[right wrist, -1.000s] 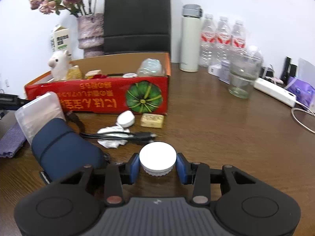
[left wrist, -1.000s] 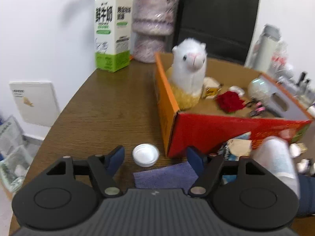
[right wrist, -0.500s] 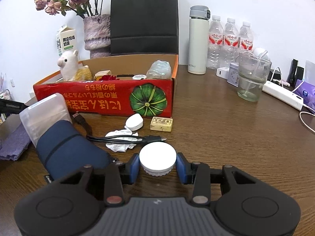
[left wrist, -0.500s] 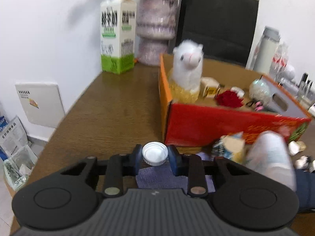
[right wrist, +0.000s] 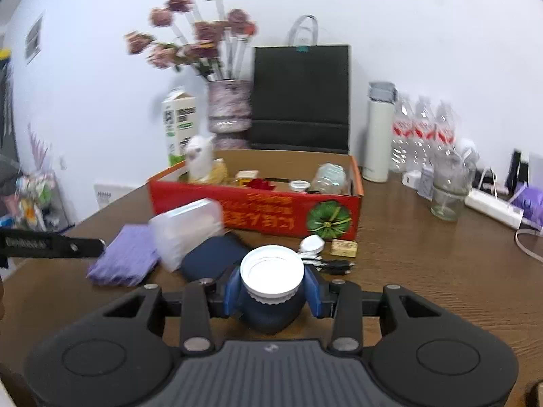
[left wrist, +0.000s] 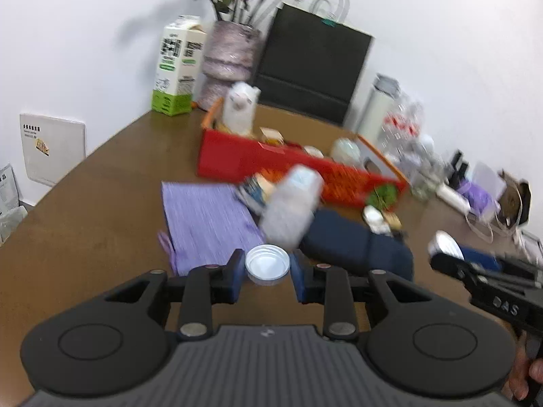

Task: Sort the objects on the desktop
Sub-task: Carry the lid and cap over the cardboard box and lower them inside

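Both grippers are mid-carry: the left gripper has its fingers clamped on a small white cap above the purple cloth, and the right gripper holds a wider white lid over the navy pouch. The next move, I judge, is to bring each piece over the red box (toward the bench's far edge) and spread the fingers only once past its rim.
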`<move>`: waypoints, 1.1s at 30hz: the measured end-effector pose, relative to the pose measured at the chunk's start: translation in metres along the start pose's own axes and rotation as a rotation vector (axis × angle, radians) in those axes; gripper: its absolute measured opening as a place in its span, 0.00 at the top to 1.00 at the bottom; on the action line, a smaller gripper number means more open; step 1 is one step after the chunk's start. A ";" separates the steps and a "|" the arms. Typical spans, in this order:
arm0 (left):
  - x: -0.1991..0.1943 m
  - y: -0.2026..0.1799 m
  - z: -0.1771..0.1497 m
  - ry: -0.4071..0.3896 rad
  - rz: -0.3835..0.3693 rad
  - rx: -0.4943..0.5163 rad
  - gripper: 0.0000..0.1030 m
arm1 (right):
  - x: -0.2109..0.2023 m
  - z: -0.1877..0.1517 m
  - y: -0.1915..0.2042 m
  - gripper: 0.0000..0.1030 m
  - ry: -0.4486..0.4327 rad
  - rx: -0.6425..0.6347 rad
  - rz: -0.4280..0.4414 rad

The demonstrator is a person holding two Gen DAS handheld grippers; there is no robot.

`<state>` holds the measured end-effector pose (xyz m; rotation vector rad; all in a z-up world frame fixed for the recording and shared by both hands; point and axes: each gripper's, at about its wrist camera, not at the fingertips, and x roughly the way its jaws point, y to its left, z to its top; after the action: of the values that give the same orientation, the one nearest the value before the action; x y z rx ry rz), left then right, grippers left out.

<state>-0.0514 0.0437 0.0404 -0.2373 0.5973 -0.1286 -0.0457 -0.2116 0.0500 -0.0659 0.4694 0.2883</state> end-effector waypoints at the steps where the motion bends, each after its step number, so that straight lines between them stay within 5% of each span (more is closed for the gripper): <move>1: -0.004 -0.004 -0.005 0.009 -0.009 0.002 0.71 | -0.005 -0.004 0.005 0.62 0.000 -0.009 0.004; 10: -0.034 -0.049 -0.042 0.022 -0.079 0.106 0.71 | -0.047 -0.033 0.036 0.62 0.008 -0.045 0.038; 23: -0.051 -0.054 -0.038 -0.040 -0.068 0.129 0.71 | -0.064 -0.037 0.029 0.62 -0.023 -0.015 0.023; 28: -0.045 -0.050 0.004 -0.129 -0.071 0.175 0.71 | -0.055 -0.008 0.014 0.62 -0.069 -0.012 0.028; 33: -0.007 -0.042 0.084 -0.177 -0.072 0.220 0.71 | -0.024 0.054 -0.011 0.62 -0.125 -0.020 0.010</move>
<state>-0.0113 0.0203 0.1226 -0.0553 0.3947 -0.2384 -0.0396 -0.2216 0.1092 -0.0643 0.3432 0.3048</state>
